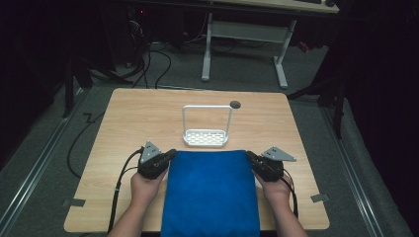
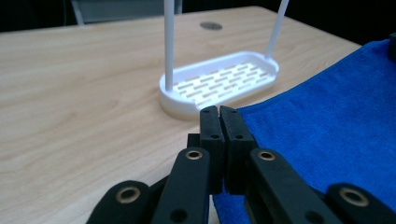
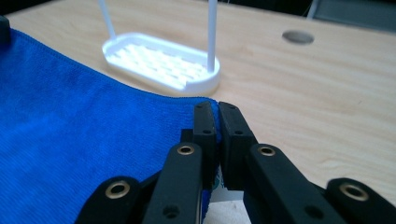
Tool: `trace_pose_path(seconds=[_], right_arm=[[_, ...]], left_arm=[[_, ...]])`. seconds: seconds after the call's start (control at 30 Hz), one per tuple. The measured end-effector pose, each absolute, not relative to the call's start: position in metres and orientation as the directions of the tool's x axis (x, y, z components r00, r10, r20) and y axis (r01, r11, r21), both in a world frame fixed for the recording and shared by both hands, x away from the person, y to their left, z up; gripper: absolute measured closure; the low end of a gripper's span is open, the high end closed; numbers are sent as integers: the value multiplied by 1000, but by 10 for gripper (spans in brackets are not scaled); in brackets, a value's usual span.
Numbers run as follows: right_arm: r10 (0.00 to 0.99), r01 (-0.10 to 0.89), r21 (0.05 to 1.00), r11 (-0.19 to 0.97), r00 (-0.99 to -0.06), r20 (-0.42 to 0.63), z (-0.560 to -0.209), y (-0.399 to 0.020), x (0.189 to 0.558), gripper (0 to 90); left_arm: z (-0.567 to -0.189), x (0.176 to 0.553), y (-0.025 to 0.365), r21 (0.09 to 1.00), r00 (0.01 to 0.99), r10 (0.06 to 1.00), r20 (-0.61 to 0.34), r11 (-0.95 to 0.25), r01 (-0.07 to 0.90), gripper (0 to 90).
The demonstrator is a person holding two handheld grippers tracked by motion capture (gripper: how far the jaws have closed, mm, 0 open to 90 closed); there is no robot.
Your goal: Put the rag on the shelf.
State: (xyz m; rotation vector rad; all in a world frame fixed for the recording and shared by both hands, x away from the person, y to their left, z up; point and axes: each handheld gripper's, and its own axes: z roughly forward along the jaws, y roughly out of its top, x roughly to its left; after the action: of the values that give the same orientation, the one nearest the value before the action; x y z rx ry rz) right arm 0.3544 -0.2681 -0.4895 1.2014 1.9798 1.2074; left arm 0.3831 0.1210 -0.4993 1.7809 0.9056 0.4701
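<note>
A blue towel (image 1: 210, 192) lies spread on the near half of the wooden table (image 1: 123, 118) and hangs over its front edge. My left gripper (image 1: 171, 153) is shut on the towel's far left corner (image 2: 252, 114); the black jaws (image 2: 219, 112) pinch the cloth edge. My right gripper (image 1: 248, 155) is shut on the far right corner (image 3: 205, 100), with blue cloth squeezed between its jaws (image 3: 217, 108). Both held corners sit slightly above the tabletop. A white slotted rack (image 1: 205, 137) with a tall hoop handle stands just beyond the towel's far edge, also white rack (image 2: 219, 81) and white rack (image 3: 161, 60).
A round cable hole (image 1: 235, 104) sits in the table behind the rack. A second desk's white legs (image 1: 207, 44) stand on the floor beyond. Cables trail from both grippers toward the front edge. Bare wood lies to the left and right of the towel.
</note>
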Motion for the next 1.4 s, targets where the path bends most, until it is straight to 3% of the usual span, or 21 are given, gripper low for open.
trace_pose_path(seconds=[0.5, 1.4], right_arm=[[888, 239, 963, 121, -460, 2, -451, -269, 334, 866], [891, 23, 994, 108, -445, -86, -377, -261, 336, 867]], left_arm=[[-455, 361, 129, 970, 615, 786, -66, -93, 224, 889], [-375, 365, 135, 998, 592, 805, 18, -51, 39, 890]])
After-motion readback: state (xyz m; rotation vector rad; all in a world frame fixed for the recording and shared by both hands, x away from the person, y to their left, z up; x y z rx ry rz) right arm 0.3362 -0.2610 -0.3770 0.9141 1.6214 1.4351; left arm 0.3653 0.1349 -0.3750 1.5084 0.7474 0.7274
